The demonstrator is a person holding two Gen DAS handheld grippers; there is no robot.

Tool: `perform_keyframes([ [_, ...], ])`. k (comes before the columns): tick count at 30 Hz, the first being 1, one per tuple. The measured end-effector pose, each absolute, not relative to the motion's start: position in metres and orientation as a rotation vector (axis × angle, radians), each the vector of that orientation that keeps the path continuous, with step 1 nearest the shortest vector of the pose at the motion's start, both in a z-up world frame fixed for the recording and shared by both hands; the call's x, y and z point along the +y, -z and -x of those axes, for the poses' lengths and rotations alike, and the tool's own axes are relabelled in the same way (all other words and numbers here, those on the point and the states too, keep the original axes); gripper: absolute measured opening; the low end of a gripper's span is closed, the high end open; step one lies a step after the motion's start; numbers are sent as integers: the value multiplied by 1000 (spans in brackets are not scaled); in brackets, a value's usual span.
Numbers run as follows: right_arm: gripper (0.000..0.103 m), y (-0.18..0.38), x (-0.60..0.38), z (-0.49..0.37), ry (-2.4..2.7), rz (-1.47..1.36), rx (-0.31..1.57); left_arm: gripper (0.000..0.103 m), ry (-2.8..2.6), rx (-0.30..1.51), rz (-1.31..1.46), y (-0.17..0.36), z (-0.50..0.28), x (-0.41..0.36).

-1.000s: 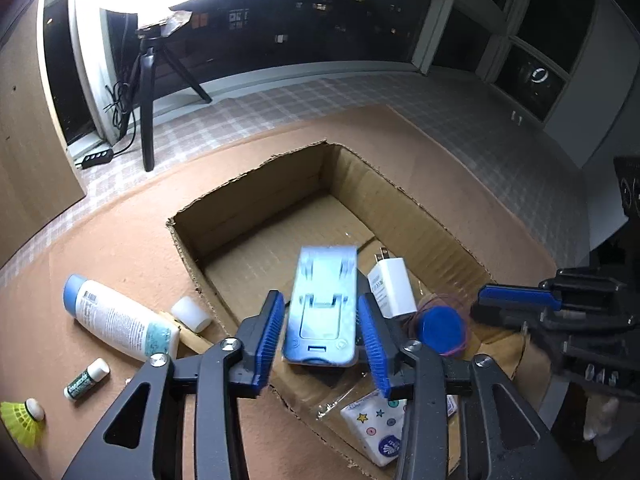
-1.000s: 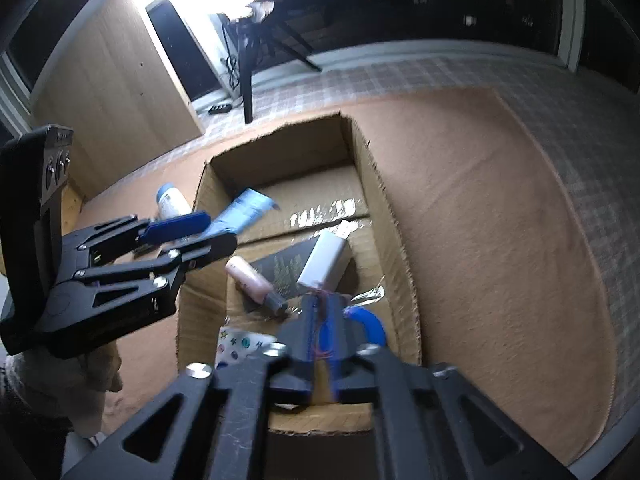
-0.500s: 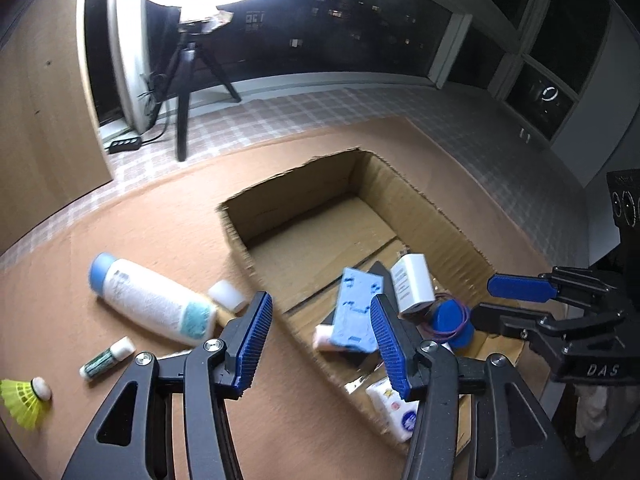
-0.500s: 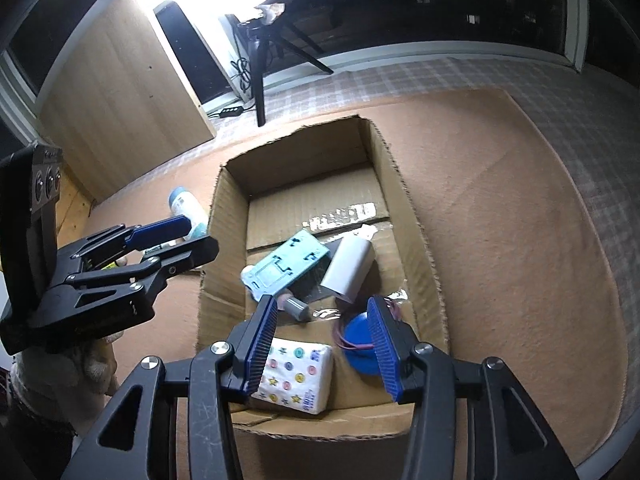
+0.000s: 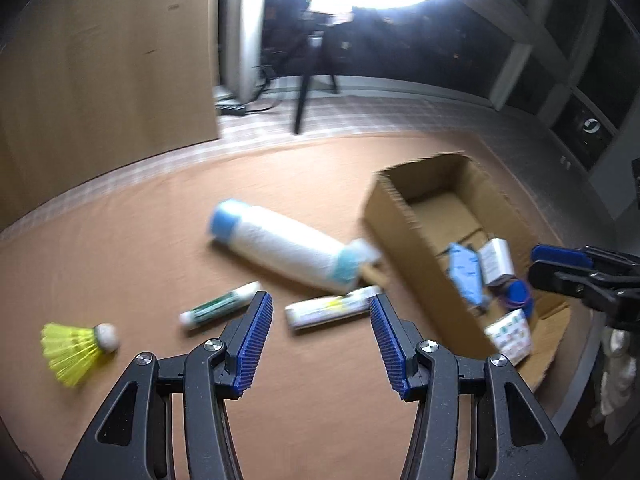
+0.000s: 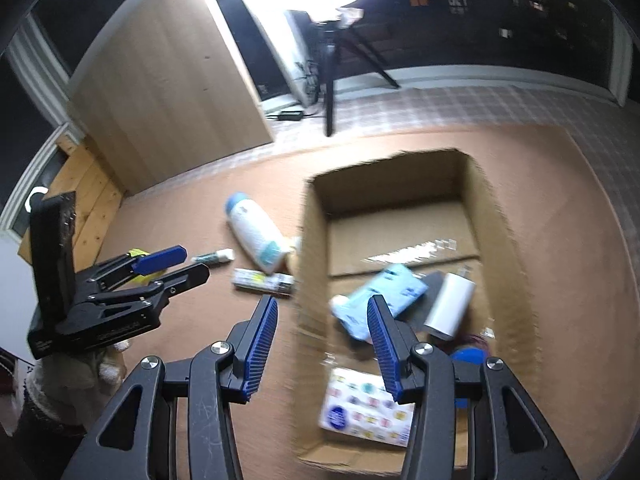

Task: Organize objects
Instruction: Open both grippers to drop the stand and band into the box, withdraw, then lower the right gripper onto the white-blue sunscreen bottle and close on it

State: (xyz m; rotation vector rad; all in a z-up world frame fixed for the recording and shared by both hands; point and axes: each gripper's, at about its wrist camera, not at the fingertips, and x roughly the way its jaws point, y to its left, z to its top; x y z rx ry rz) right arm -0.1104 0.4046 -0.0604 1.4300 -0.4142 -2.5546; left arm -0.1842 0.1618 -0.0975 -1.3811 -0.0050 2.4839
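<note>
Tube (image 5: 328,308) next: it lies on the surface beside the box (image 5: 416,248). My left hand-held gripper (image 5: 321,340) is open and empty; I'd straddle its middle. Right hand-held gripper (image 6: 322,346) is open too.

An open brown cardboard box (image 6: 496,236) stands on the tan mat (image 5: 168,216). In the box lie a light blue plastic phone stand (image 6: 384,292), a white charger block (image 6: 448,304) to its right, a white packet with coloured dots (image 6: 364,408) nearer the camera, and a blue round disc (image 6: 468,356) beside that packet. Left of the box, on the mat, lies a big white bottle with a blue cap (image 5: 280,244). Before it lie a white flat tube (image 5: 332,308) and a small green-labelled stick (image 5: 220,304). Far left lies a yellow shuttlecock (image 5: 76,348).
</note>
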Motion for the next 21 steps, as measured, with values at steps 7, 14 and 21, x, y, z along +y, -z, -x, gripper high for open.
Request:
perform_keyframes([
  [7,43,57,360,128,2481,-1408,-389,55,-2528,-42,1430,103,179,106],
  [14,43,60,325,166,2443,-1422,-363,55,-2530,-69,1444,107,170,79],
  [21,43,80,297,221,2435,-1497,-341,55,-2538,-91,1442,105,154,58],
])
